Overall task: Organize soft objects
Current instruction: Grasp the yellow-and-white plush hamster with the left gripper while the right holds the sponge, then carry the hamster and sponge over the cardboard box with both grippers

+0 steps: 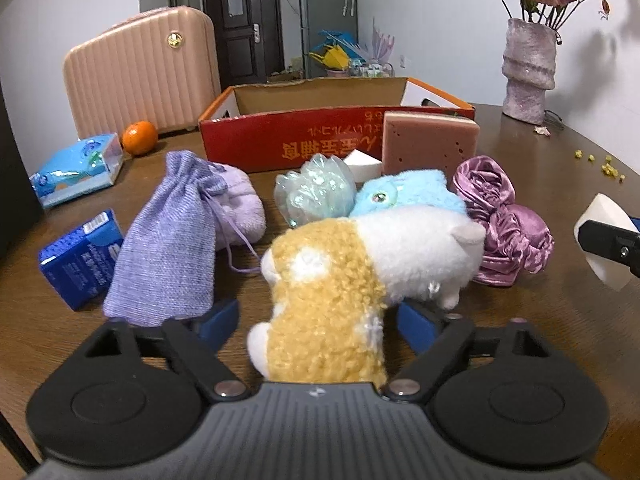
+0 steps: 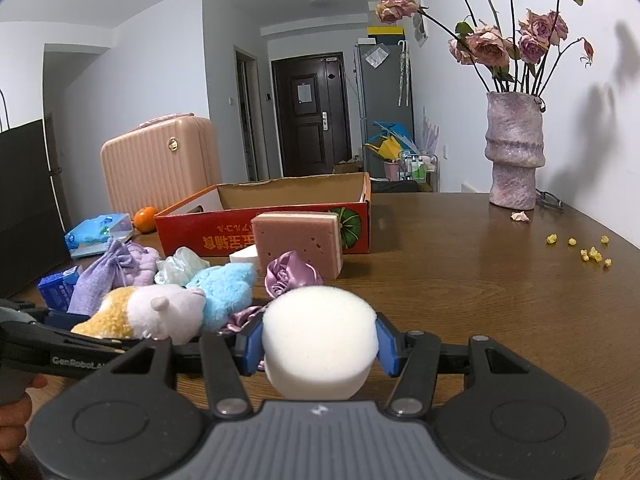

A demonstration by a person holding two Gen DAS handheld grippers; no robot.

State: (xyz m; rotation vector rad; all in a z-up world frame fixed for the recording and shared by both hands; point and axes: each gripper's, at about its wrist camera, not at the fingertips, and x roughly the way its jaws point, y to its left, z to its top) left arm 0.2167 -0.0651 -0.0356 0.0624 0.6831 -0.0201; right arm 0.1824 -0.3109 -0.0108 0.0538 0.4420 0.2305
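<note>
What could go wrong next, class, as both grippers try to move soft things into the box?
1. The left gripper straddles the plush toy, jaws not yet pressing; closing on loose fur could let it slip.
2. Lifting it may drag the blue plush leaning against it.
3. The squeezed white sponge could spring out of the right gripper.

The black arm of the left gripper [image 2: 60,344] has white letters that say "GenRobot.AI". The red box [image 1: 320,140] has big yellow writing on its front, upside down, too hard to read. The small blue pack [image 1: 80,258] has tiny, blurry white words.
</note>
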